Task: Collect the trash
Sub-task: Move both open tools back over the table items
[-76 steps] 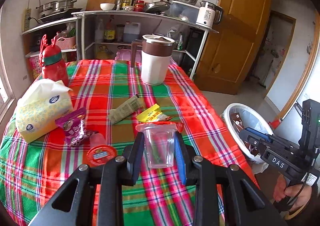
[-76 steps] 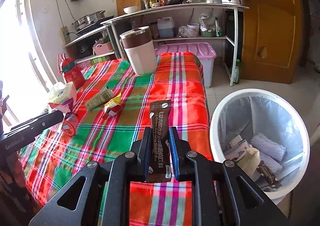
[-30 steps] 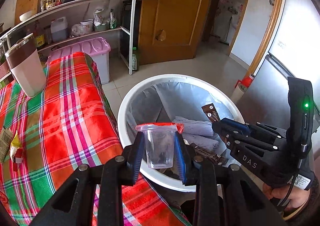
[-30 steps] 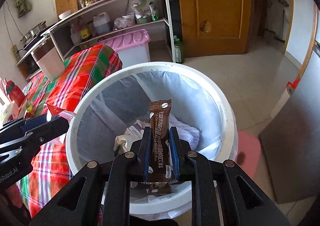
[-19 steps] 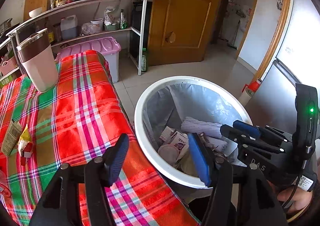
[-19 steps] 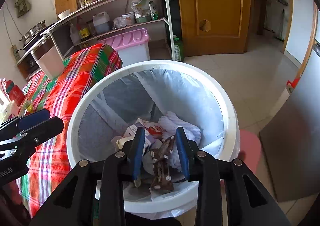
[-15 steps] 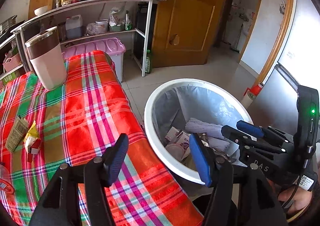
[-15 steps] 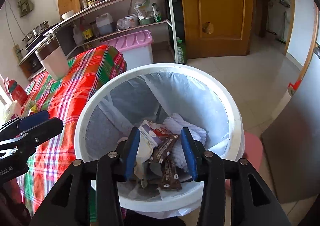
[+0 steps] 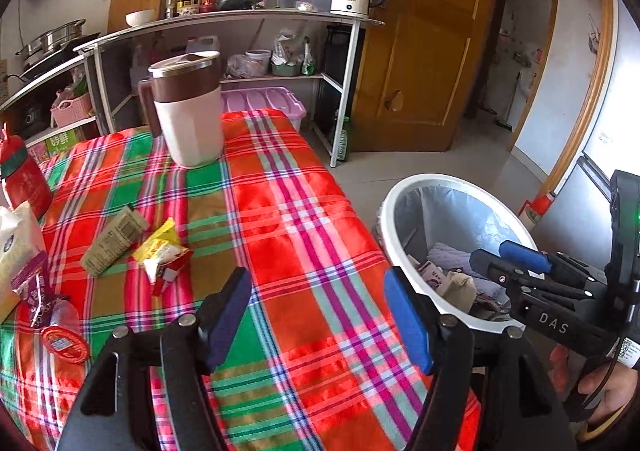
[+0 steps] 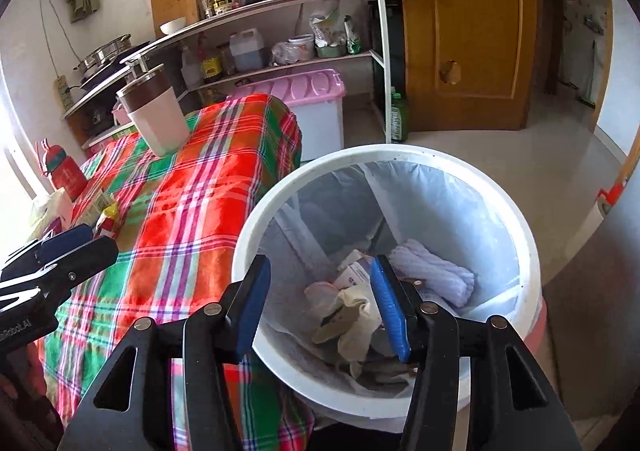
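My left gripper (image 9: pixel 318 313) is open and empty above the table's near right part. My right gripper (image 10: pixel 320 301) is open and empty over the white trash bin (image 10: pixel 524 235), which holds wrappers and tissue. The bin also shows in the left wrist view (image 9: pixel 390 211), with the right gripper (image 9: pixel 508 263) above it. On the plaid tablecloth (image 9: pixel 288 219) lie a green wrapper (image 9: pixel 114 241), a yellow-red wrapper (image 9: pixel 162 253), a purple wrapper (image 9: pixel 30 283) and a red lid (image 9: pixel 66 343).
A brown-and-white mug (image 9: pixel 186 109) stands at the table's far side, a red bottle (image 9: pixel 20 175) and a tissue pack (image 9: pixel 14 235) at its left. A shelf with kitchenware (image 9: pixel 240 17) and a pink bin (image 10: pixel 308 91) stand behind. A wooden door (image 9: pixel 424 51) is at the right.
Both grippers opened over the bin and dropped the clear cup and the brown sachet into it. The left gripper has since swung back left over the table.
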`<action>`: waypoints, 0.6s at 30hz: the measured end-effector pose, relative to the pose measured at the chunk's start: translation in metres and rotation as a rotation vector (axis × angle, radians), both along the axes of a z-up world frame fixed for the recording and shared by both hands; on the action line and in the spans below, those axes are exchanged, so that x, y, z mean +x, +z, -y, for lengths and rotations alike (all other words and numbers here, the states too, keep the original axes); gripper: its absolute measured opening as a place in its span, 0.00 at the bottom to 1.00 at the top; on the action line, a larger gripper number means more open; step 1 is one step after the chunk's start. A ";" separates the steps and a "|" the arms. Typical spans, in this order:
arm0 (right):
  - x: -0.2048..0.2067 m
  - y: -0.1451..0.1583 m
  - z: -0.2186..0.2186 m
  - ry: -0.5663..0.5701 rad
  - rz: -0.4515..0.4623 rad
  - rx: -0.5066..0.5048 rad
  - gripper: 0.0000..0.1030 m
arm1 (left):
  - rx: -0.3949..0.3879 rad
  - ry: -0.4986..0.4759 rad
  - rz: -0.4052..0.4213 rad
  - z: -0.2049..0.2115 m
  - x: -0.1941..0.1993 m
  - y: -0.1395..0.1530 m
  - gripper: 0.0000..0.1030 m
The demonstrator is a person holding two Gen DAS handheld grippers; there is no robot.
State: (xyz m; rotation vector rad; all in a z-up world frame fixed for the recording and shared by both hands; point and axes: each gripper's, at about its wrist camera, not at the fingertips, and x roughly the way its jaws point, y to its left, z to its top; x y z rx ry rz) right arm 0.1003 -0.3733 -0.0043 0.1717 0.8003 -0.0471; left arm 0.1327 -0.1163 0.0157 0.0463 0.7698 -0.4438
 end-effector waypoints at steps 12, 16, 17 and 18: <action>0.020 0.003 -0.062 0.126 0.016 0.026 0.56 | -0.020 0.211 0.009 -0.102 0.000 -0.002 0.70; 0.030 0.003 -0.086 0.180 0.015 0.018 0.58 | -0.024 0.286 0.007 -0.138 0.002 -0.005 0.71; 0.032 0.003 -0.092 0.194 0.016 0.015 0.58 | -0.023 0.303 0.006 -0.145 0.003 -0.006 0.71; 0.034 0.003 -0.097 0.207 0.016 0.013 0.58 | -0.022 0.320 0.004 -0.153 0.004 -0.007 0.71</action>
